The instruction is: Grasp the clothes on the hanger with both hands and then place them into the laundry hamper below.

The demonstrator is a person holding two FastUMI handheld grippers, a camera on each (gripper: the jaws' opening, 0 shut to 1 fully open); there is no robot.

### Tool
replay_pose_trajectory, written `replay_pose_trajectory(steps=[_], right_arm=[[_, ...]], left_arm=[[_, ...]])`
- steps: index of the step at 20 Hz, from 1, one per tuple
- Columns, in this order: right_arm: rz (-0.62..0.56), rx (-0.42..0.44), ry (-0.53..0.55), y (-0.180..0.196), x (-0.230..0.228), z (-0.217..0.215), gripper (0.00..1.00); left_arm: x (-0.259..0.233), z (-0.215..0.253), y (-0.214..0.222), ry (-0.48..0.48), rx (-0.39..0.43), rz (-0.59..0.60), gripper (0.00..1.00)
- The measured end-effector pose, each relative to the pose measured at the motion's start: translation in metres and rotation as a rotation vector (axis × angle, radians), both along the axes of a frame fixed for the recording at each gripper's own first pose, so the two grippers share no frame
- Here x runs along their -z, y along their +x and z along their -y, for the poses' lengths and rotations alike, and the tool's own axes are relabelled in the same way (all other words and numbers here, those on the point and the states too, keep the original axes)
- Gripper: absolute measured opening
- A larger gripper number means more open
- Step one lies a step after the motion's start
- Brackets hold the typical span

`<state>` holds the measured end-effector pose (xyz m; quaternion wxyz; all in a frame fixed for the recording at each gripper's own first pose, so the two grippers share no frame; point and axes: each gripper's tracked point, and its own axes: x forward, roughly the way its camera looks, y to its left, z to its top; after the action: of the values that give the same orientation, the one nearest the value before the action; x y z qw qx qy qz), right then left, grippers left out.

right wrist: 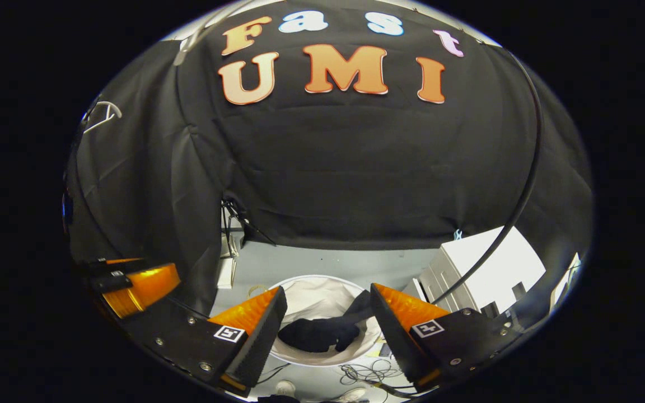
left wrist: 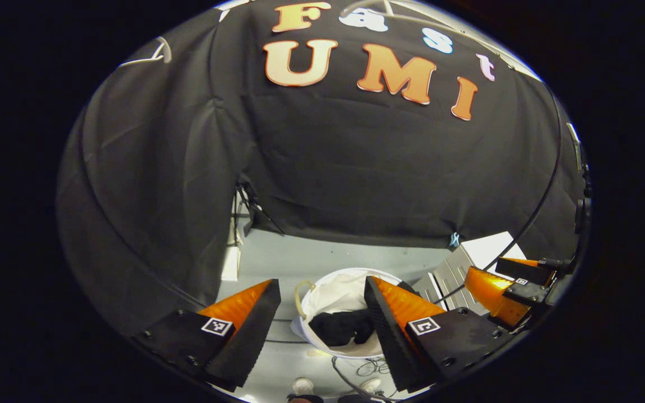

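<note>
Both claws hang spread and empty above the white laundry hamper, the left claw and right claw each framing the dark clothes already heaped inside it, so the drop looks done and the next move is probably just pulling clear.

The laundry hamper is partly covered by the left gripper; its near rim is hidden. The dark clothes are partly screened by the right gripper. The white cabinet is cut off at the edge. Cables on the floor are too small to be traced.
</note>
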<state>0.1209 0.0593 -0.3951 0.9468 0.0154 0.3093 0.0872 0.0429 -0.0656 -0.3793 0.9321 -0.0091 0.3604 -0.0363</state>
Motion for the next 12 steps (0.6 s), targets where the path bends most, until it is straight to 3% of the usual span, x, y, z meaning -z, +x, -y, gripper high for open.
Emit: replay_pose_trajectory(steps=[5,12], right_arm=[[0.078,-0.027,0.018,-0.027,-0.064,-0.025,0.93],[0.261,-0.047,0.025,-0.051,-0.193,-0.042,0.93]], left_arm=[[-0.09,-0.047,-0.008,0.027,-0.018,0.168,0.98],[-0.237,-0.076,-0.011,0.005,-0.036,0.437,1.0]])
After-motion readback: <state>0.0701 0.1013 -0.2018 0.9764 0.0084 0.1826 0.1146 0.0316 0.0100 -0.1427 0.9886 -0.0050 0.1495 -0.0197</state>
